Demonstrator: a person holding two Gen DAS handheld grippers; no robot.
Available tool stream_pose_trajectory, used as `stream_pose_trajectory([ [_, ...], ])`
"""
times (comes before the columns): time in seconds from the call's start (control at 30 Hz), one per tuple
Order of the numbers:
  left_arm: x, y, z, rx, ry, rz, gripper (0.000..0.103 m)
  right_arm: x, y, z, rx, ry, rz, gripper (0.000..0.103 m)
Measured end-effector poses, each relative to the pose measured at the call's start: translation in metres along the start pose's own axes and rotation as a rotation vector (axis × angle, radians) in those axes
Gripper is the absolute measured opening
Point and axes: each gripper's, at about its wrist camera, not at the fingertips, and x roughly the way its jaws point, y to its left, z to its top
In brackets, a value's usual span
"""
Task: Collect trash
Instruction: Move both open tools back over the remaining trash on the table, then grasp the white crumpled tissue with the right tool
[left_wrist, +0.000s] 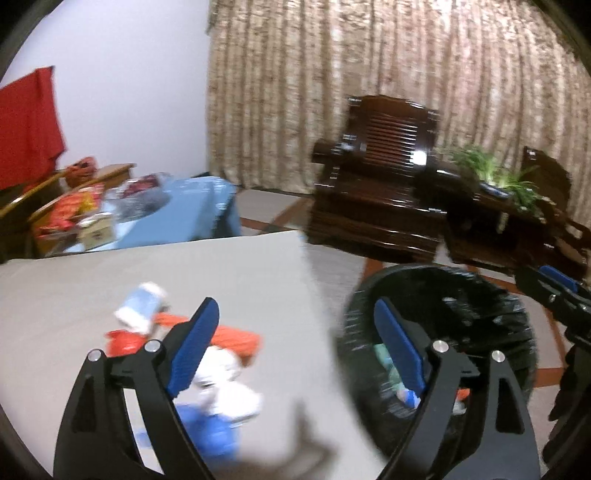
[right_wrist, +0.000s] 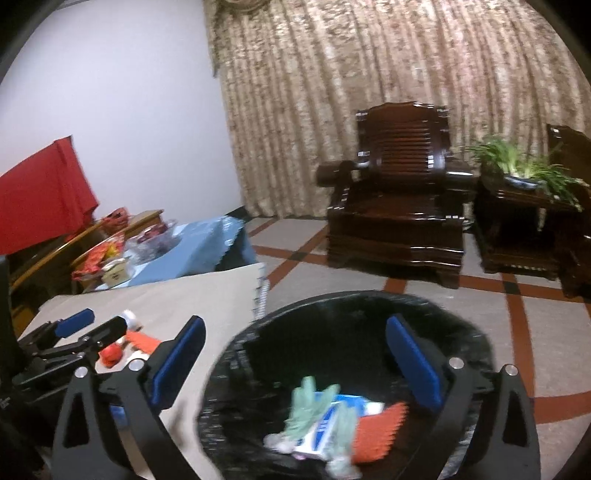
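While the right gripper (right_wrist: 295, 373) hung wide open and empty over the bin (right_wrist: 332, 306), the left gripper (left_wrist: 295, 354) gaped empty beside it

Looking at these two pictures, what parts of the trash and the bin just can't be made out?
- Left wrist view: the trash on the table, the white wad and blue piece, is motion-blurred; the near finger covers part of it.
- Left wrist view: the bin contents are mostly hidden behind the other finger.
- Right wrist view: the print on the blue-and-white pack is too blurred to read; the bin's near rim is cut off by the bottom edge.
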Motion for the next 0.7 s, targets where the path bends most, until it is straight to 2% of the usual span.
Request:
stream_pose_trajectory([
  [0.17, -0.018, 0.051, -0.019, -0.032, 0.021, 0.123, 0.084, 0.013, 0.043, -0.01, -0.037, 0.031, 0.096, 0.097],
  [0.47, -0.037, 0.119, -0.05, -0.113, 0.074, 0.272, 0.084, 0.043, 0.126, -0.036, -0.154, 0.106, 0.261, 0.097],
  [0.57, -0.041, 0.142, -0.058, -0.147, 0.087, 0.316, 0.084, 0.052, 0.147, -0.046, -0.193, 0.132, 0.291, 0.095],
  [0.7, -0.046, 0.163, -0.067, -0.178, 0.091, 0.357, 0.084, 0.067, 0.168, -0.06, -0.221, 0.176, 0.312, 0.088],
])
